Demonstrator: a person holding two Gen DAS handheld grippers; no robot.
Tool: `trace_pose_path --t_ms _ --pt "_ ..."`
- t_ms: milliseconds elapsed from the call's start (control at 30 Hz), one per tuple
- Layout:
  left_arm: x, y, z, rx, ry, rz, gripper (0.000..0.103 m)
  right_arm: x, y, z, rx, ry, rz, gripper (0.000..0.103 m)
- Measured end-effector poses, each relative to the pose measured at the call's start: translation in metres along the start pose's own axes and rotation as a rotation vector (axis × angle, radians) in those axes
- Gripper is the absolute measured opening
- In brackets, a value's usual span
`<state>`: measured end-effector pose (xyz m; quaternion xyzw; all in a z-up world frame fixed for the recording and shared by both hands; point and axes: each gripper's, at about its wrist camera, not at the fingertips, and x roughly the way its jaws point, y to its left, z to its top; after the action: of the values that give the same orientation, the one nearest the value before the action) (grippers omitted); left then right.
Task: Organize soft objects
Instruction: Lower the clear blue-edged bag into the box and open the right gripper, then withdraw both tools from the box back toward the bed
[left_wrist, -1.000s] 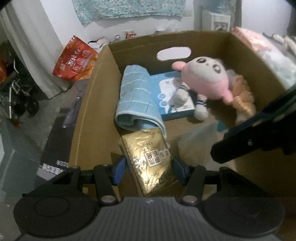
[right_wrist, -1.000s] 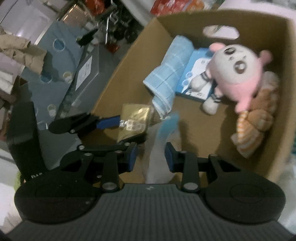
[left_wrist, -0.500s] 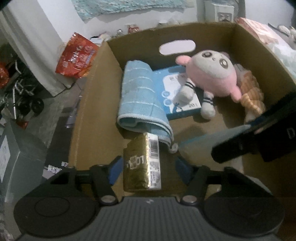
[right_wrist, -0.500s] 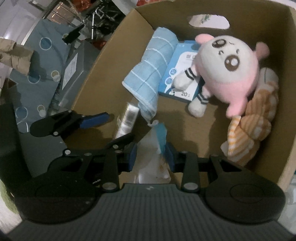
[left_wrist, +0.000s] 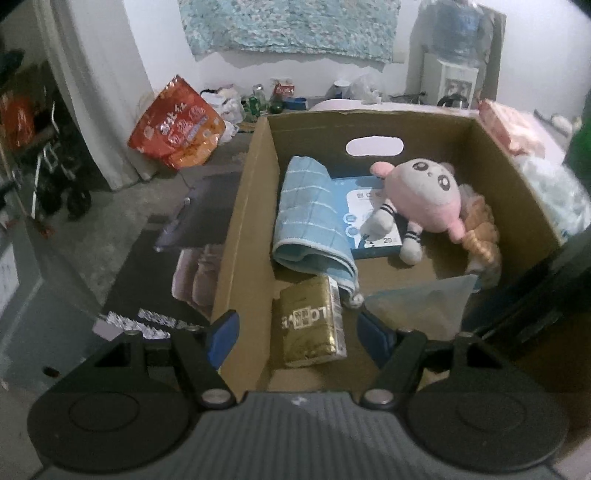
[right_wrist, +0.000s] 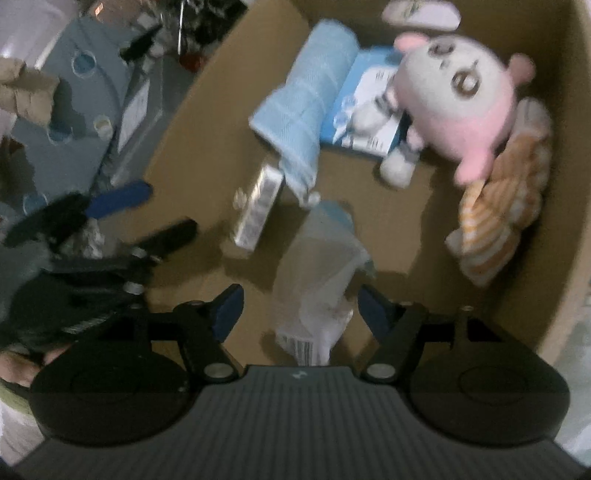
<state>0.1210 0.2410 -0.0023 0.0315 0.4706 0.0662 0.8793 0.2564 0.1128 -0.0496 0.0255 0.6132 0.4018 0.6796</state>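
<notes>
Left wrist view first: the left gripper (left_wrist: 295, 328) hangs over the near-left corner of the cardboard box (left_wrist: 240, 236), its blue-padded jaws spread wide and gripping nothing. The left pad sits outside the box wall, the right pad inside. The gold tissue pack (left_wrist: 312, 321) lies on the box floor in the gap between the pads, clear of both, released. Behind it the blue towel (left_wrist: 310, 218) is rolled along the left wall, its lower edge draped over the top of the gold pack. Next to the towel, a blue-and-white flat packet (left_wrist: 364, 218) lies under the pink and white plush toy (left_wrist: 424, 199), and an orange striped cloth (left_wrist: 480, 240) is bunched against the right wall. A clear plastic bag (left_wrist: 417, 306) stands at the near right, with a dark blurred shape, the other tool, just beyond it. Outside the box, a red-orange snack bag (left_wrist: 177, 136) leans by the white wall.

Now the right wrist view, a blurred one: the right gripper (right_wrist: 297, 306) is over the box floor and its jaws are opening. The clear plastic bag (right_wrist: 321, 277) stands between the pads, touching neither, so it is let go. The left gripper (right_wrist: 144, 206) shows at the left, jaws apart, near the box wall. The gold tissue pack (right_wrist: 258, 206) lies edge-on just beside the bag, under the tip of the blue towel (right_wrist: 306, 103). The plush toy (right_wrist: 454, 96) and orange striped cloth (right_wrist: 506, 206) fill the right side.
</notes>
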Motion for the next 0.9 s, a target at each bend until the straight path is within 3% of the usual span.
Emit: trace_pose_path --t_ms 67,167,367,633,733,800,900 --pt "-0.002 0.004 -0.001 -0.028 0.001 -0.018 0.072 0.012 0.001 -0.003 -0.018 0.024 -0.028 0.042" --pt "-0.003 0.007 -0.002 -0.063 0.002 -0.032 0.072 0.020 0.000 -0.003 -0.005 -0.004 -0.026 0.033" --pt "-0.001 0.005 -0.003 -0.080 0.017 -0.030 0.072 0.024 -0.007 0.009 0.059 -0.074 0.047 0.032" --pt "0.007 0.003 -0.006 -0.100 0.045 -0.025 0.072 0.014 -0.013 0.011 0.091 -0.159 0.032 0.032" --pt "0.008 0.001 -0.007 -0.098 0.054 -0.024 0.073 0.014 -0.020 0.011 0.127 -0.131 0.072 0.036" --pt "0.007 -0.002 -0.007 -0.094 0.055 -0.022 0.073 0.015 -0.025 0.010 0.157 -0.114 0.092 0.061" --pt "0.005 -0.005 -0.007 -0.092 0.052 -0.018 0.076 0.006 -0.028 0.007 0.156 -0.146 0.102 0.072"
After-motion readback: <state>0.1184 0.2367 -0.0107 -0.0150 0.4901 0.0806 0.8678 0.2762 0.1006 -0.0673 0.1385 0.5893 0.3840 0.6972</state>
